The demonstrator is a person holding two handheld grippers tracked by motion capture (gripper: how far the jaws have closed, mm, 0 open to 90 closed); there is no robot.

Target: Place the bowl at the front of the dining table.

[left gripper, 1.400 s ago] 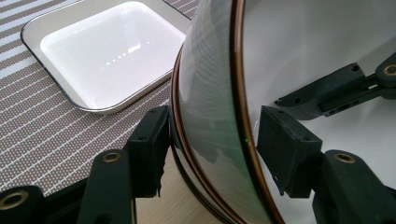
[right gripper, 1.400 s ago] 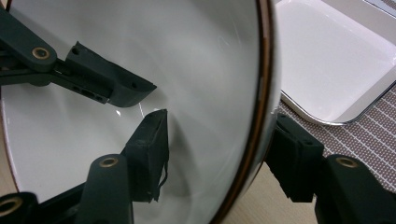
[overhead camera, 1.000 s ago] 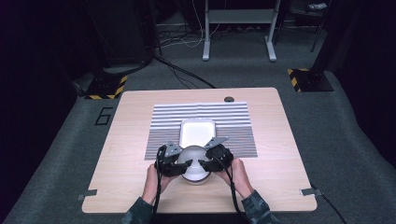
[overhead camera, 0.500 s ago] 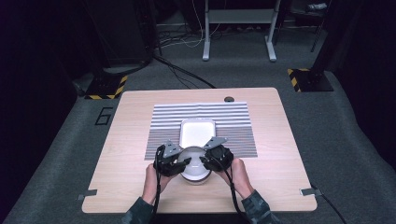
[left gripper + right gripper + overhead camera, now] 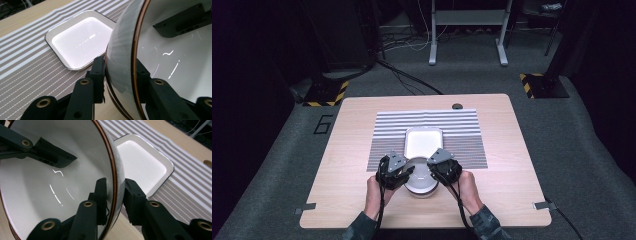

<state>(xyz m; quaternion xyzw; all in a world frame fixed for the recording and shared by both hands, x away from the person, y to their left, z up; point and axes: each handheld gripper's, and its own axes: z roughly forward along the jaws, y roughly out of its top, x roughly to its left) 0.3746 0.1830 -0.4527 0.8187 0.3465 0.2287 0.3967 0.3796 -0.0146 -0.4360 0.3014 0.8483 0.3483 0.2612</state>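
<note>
Item: left gripper (image 5: 120, 75) and right gripper (image 5: 115, 195), jaws of each closed across opposite rims of one white bowl (image 5: 421, 178), held at the table's (image 5: 352, 145) near edge, rectangular white tray (image 5: 424, 141) directly beyond it on striped mat (image 5: 462, 135).

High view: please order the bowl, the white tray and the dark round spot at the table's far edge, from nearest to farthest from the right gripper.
1. Bowl: held at its rim by the right gripper.
2. White tray: just beyond, on the striped mat.
3. Dark round spot: far table edge.
</note>
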